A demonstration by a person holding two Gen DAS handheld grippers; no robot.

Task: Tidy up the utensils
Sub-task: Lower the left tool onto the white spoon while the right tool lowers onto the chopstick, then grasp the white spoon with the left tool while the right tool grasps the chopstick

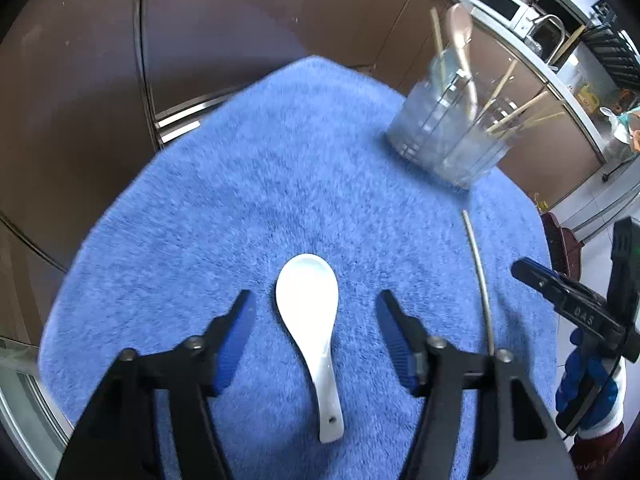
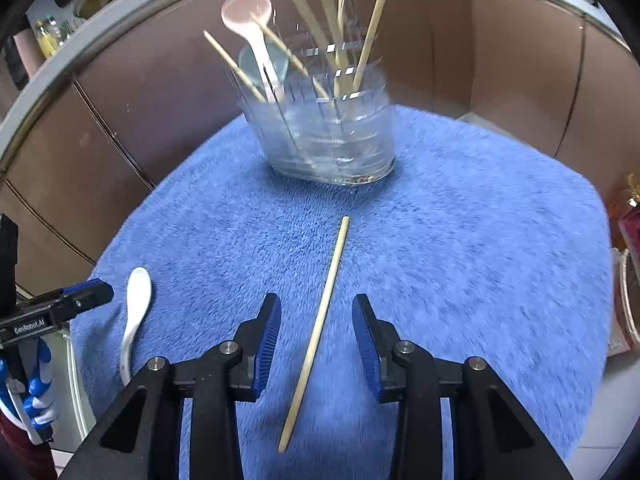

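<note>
Utensils half sorted: white spoon (image 1: 310, 336) and chopstick (image 2: 320, 324) lie on blue towel (image 1: 248, 200), each between wide-open left gripper (image 1: 316, 310) and right gripper (image 2: 316, 316); next, close, lift, drop into holder (image 2: 324, 132).

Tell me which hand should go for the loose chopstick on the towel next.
Right. Its tongs are open and already straddle the chopstick lying on the blue towel. The left tongs are open around the white spoon instead.

Blue towel (image 2: 460, 240) under jar (image 2: 332, 136), spoon (image 1: 308, 320), chopstick (image 2: 316, 332)
</note>
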